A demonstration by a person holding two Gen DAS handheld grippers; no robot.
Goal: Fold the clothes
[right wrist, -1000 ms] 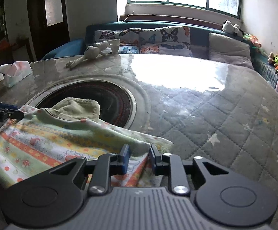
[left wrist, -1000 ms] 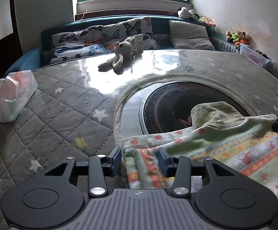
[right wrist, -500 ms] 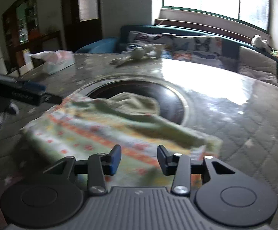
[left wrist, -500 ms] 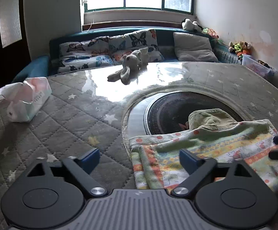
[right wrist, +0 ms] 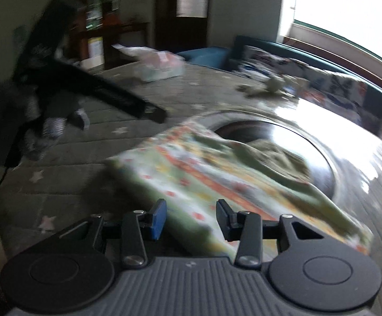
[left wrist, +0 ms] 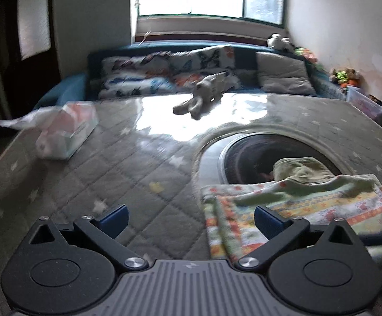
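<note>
The soft folded cloth with orange and green stripes (left wrist: pixel 296 210) lies on the grey quilted bench (left wrist: pixel 112 171). Left tongs (left wrist: pixel 191 218) and right tongs (right wrist: pixel 191 217) have just opened and hold nothing. Next: pick a fresh edge to fold.

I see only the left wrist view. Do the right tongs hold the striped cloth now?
Observer: No. The right tongs, jaws just opened, hang open above the near edge of the striped cloth; nothing is pinched.
Operator: How do my left tongs look from there?
Observer: The left tongs, also just opened, hang over the quilted table, off the cloth's far corner.
Operator: What stands behind them?
Observer: Dark shelves against the wall.
</note>
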